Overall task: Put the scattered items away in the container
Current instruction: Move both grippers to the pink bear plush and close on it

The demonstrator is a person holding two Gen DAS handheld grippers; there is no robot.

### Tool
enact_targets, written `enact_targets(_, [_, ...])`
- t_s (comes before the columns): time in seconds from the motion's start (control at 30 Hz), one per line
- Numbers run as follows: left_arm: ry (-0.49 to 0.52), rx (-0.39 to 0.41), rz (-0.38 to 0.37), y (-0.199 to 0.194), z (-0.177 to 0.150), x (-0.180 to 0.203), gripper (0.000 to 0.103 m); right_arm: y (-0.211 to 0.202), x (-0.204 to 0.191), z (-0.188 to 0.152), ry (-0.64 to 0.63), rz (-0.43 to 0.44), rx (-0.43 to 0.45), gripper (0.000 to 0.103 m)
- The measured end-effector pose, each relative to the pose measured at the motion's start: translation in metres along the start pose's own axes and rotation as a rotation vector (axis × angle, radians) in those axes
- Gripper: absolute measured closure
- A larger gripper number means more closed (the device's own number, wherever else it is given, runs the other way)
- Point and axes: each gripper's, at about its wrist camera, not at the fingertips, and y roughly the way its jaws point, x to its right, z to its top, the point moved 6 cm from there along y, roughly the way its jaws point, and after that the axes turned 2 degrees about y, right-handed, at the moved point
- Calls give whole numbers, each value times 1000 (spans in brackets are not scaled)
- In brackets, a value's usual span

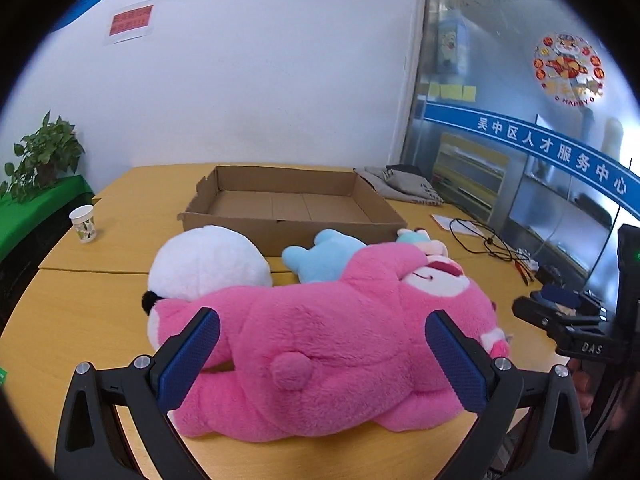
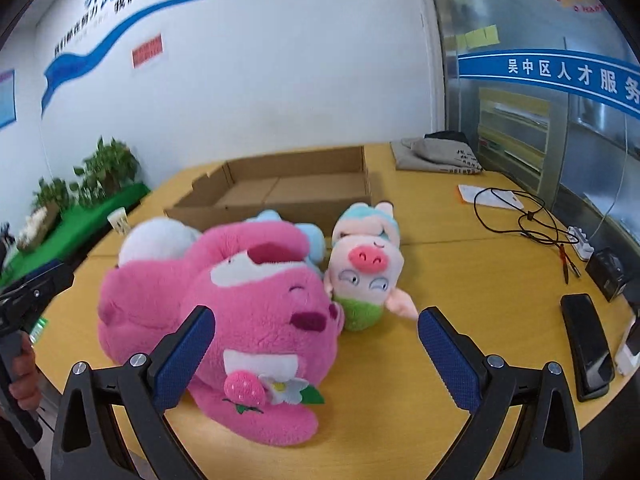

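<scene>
A big pink plush bear (image 1: 328, 344) lies on the wooden table (image 1: 100, 312), its back toward my left gripper (image 1: 320, 344), which stands open with a finger on each side of the body. Behind it lie a white plush (image 1: 208, 264), a light blue plush (image 1: 316, 256) and a small pig plush (image 1: 420, 238). The shallow cardboard box (image 1: 288, 204) sits beyond them, empty. In the right wrist view the pink bear's head (image 2: 256, 312) faces my open right gripper (image 2: 316, 344), and the pig plush (image 2: 364, 268) lies just right of the head, before the box (image 2: 280, 196).
A paper cup (image 1: 83, 224) stands at the left. Grey folded cloth (image 1: 400, 186) lies behind the box. Black cables (image 2: 520, 216), a power strip (image 2: 580, 240) and a black phone (image 2: 586, 344) occupy the table's right side. Potted plants (image 1: 40, 156) line a green ledge on the left.
</scene>
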Motion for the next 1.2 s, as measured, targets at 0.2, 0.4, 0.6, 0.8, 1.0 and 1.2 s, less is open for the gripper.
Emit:
enact_targets(0.2, [-24, -42, -7, 19, -9, -7, 1, 17, -8, 1, -41, -22, -17, 0])
enact_targets(0.4, [-47, -91, 7, 45, -16, -19, 1, 41, -12, -1, -52, -9, -60, 0])
enact_targets(0.6, [-117, -185, -28, 80, -34, -36, 1, 73, -14, -2, -59, 28, -95, 0])
enact_targets(0.8, [-205, -229, -125, 95, -49, -48, 0, 102, -10, -11, 26, 128, -147, 0])
enact_targets(1.0, [-212, -234, -148, 102, -55, -48, 1, 110, -24, -22, 8, 189, -119, 0])
enact_targets(1.2, [-194, -225, -134, 94, -55, -41, 24, 113, -26, -22, -35, 190, -99, 0])
